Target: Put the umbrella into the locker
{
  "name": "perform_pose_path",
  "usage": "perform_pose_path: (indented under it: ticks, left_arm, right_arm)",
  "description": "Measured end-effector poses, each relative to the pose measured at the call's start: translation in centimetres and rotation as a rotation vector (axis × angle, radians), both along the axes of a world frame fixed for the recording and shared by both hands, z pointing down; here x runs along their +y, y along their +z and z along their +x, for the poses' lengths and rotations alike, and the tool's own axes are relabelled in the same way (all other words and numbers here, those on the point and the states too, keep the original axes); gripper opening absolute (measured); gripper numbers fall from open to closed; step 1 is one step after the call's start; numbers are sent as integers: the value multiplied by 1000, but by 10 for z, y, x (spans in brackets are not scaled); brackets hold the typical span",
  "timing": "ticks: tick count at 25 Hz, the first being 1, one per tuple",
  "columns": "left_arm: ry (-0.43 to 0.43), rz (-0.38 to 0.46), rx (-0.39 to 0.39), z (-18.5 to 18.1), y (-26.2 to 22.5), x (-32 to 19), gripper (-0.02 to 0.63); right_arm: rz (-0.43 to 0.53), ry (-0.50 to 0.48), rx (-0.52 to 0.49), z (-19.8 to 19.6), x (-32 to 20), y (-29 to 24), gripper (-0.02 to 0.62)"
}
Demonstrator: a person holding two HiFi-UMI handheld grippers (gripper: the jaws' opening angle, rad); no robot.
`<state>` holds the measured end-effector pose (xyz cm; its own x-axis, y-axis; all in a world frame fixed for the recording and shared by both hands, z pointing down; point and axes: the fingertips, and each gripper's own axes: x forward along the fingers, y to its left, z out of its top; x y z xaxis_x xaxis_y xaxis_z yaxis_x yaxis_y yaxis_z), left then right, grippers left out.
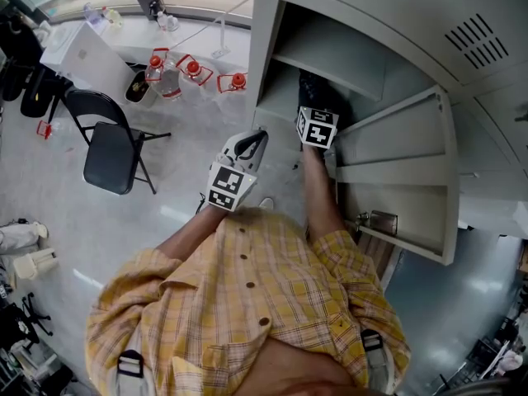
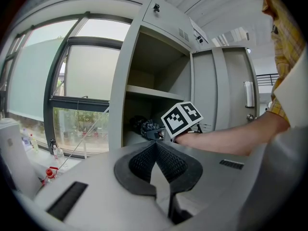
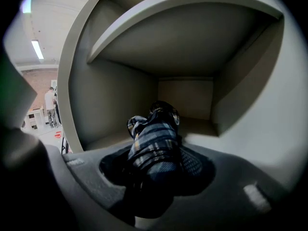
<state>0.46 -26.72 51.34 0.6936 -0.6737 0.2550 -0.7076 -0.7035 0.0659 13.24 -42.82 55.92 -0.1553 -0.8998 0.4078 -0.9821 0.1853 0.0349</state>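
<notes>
The person's yellow plaid shirt fills the bottom of the head view. Just ahead, the left gripper hangs outside the locker with its jaws pressed together on nothing. Beside it the right gripper reaches into the open compartment, its jaws pinching the folded umbrella. The umbrella is a short bundle in dark blue plaid with pale and yellowish lines, its far end pointing toward the back wall; whether it touches the compartment floor I cannot tell. A shelf runs right above it, and the open door stands on the right. Each gripper's cube bears black-and-white square markers. On the floor to the left stands a black folding chair, beyond it red-capped bottles below the window
</notes>
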Motion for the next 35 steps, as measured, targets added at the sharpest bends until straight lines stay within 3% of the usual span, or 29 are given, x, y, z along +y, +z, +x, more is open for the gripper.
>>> perform_pose_path:
  ticks: [16, 23, 26, 35]
  left_arm:
    - [7, -34, 9, -4, 6, 1, 5]
    - [31, -53, 13, 1, 9, 5, 5]
    - [35, -56, 15, 1, 10, 5, 5]
    - [57, -54, 14, 5, 9, 9, 5]
  right_arm:
    - [-50, 4, 27, -3, -3, 6, 213]
    - [-73, 2, 1, -5, -3, 5, 275]
    - [-57, 2, 22, -4, -2, 0, 310]
    - [2, -2, 3, -5, 11, -21, 318]
